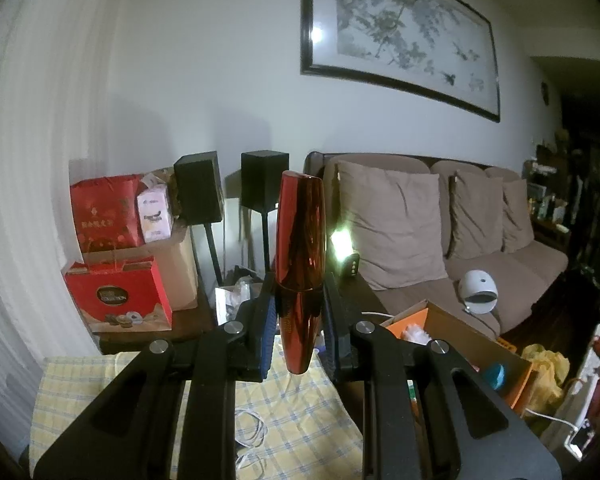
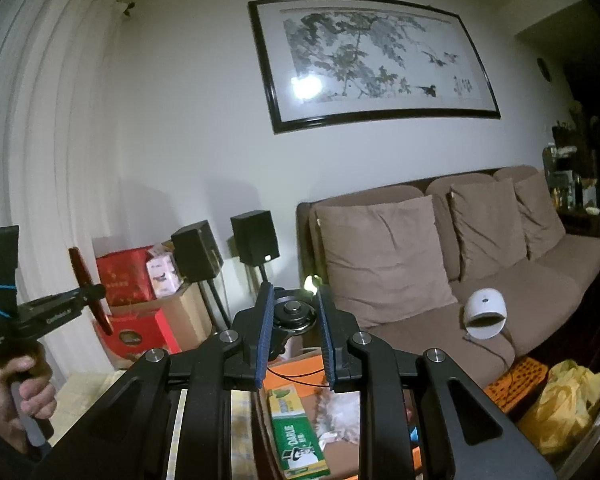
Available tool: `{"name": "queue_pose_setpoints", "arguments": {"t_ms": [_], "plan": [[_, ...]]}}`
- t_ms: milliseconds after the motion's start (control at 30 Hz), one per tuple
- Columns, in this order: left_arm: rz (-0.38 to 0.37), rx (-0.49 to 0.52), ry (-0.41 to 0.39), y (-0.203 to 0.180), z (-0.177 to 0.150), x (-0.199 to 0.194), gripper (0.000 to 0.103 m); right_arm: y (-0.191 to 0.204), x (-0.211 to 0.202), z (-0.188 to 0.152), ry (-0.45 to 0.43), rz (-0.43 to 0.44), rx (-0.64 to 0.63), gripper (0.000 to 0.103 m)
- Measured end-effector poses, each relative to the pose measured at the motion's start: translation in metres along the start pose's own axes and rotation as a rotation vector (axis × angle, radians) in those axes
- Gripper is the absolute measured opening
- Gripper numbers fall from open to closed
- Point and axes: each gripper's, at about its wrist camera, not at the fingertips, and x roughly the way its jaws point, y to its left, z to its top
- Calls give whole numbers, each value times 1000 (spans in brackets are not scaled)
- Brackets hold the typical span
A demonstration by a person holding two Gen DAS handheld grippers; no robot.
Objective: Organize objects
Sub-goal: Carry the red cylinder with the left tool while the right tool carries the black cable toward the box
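Observation:
My left gripper (image 1: 299, 300) is shut on a glossy red tube (image 1: 300, 272), held upright in the air above a yellow checked cloth (image 1: 300, 420). The right wrist view shows that same gripper (image 2: 92, 292) at the far left, held by a hand (image 2: 18, 388), with the red tube (image 2: 90, 290) tilted in it. My right gripper (image 2: 294, 336) stands open with nothing between its blue pads (image 2: 265, 332). It hovers over an orange cardboard box (image 2: 296, 372) that holds a green Darlie carton (image 2: 300, 440). The orange box (image 1: 452, 332) also shows in the left wrist view, right of the tube.
A brown sofa (image 2: 500, 280) with cushions fills the right, with a white round device (image 2: 486, 312) on its seat. Two black speakers (image 2: 256, 236) on stands and red gift bags (image 1: 116, 300) stand by the wall. White cables (image 1: 252, 432) lie on the cloth. A yellow bag (image 2: 564, 404) sits low right.

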Motion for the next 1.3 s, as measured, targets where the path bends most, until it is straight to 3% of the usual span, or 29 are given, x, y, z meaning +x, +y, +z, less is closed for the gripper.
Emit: {"name": "queue_pose_setpoints", "arguments": {"t_ms": [1300], "plan": [[-96,26,93,-49,-19,53,19,-27,32,-13,72,-74,51,20]]}}
